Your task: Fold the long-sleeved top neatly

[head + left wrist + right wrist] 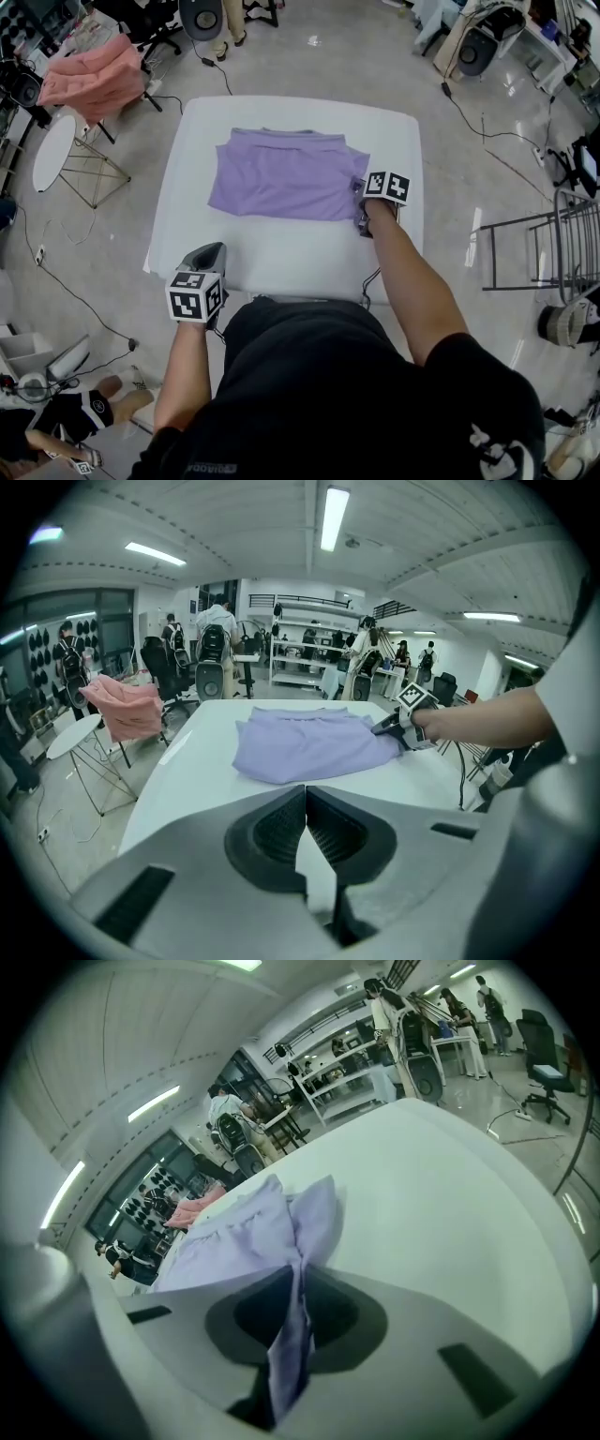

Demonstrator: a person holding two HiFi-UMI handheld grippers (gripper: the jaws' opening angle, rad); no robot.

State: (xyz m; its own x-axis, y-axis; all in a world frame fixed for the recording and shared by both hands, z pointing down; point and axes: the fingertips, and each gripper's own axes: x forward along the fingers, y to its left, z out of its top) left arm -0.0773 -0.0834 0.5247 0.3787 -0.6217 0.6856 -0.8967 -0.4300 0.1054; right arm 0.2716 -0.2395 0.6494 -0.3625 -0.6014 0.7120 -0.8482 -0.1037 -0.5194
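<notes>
Our right gripper (pixel 361 208) pinches the edge of the purple top (pixel 286 173) on the table (pixel 281 258). Our left gripper (pixel 208 255) is pressed together, holding nothing.

White counter (pixel 281 262) with round corners, standing on a grey floor (pixel 328 66), one purple top (pixel 281 176) lying folded flat on its far half

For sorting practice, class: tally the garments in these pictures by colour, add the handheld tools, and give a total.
lilac long-sleeved top: 1
pink garment: 1
tools (left tool, right tool): 2
Total: 4
</notes>
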